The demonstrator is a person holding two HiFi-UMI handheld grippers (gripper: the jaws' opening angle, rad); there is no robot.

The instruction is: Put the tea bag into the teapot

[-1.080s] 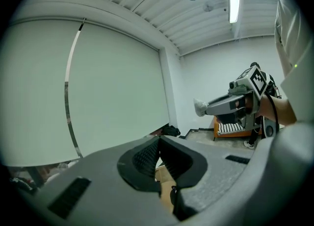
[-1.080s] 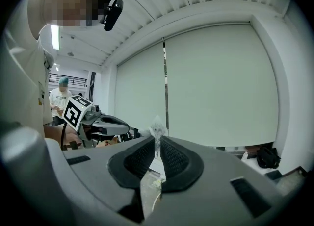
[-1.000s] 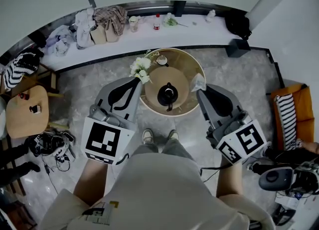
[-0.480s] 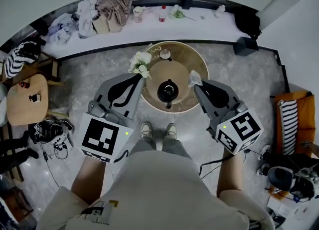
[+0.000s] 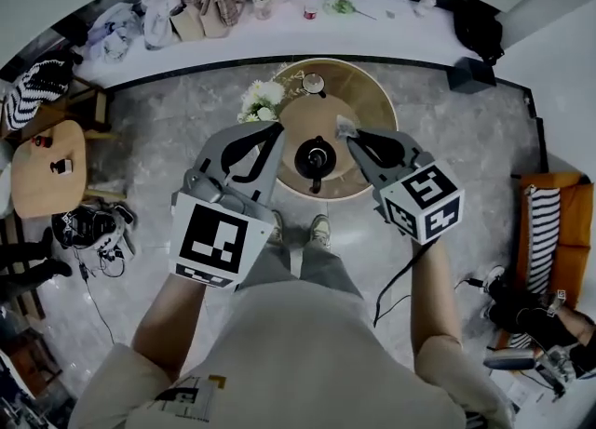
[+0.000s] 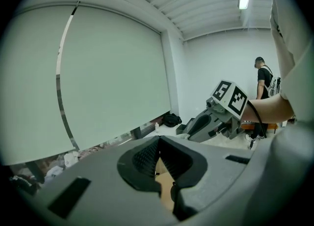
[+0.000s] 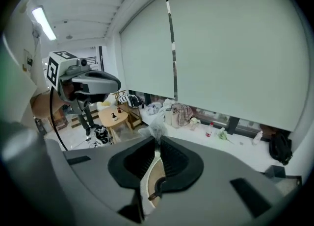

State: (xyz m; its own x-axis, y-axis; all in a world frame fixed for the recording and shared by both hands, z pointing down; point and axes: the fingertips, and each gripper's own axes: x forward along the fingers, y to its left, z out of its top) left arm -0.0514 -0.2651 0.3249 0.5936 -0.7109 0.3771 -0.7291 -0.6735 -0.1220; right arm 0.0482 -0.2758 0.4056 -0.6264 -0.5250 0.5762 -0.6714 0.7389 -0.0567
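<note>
My right gripper (image 5: pixel 348 133) has its jaws nearly together, pinching the gauzy tea bag (image 5: pixel 344 125) at their tips, at one o'clock of the black teapot (image 5: pixel 315 157) on the round wooden table (image 5: pixel 371 113). My left gripper (image 5: pixel 277 129), jaws closed and empty, hovers at ten o'clock of the teapot.

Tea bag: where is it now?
Head view, centre-right: tea bag pinched in the right gripper tongs, just right of the teapot on the round table.
</note>
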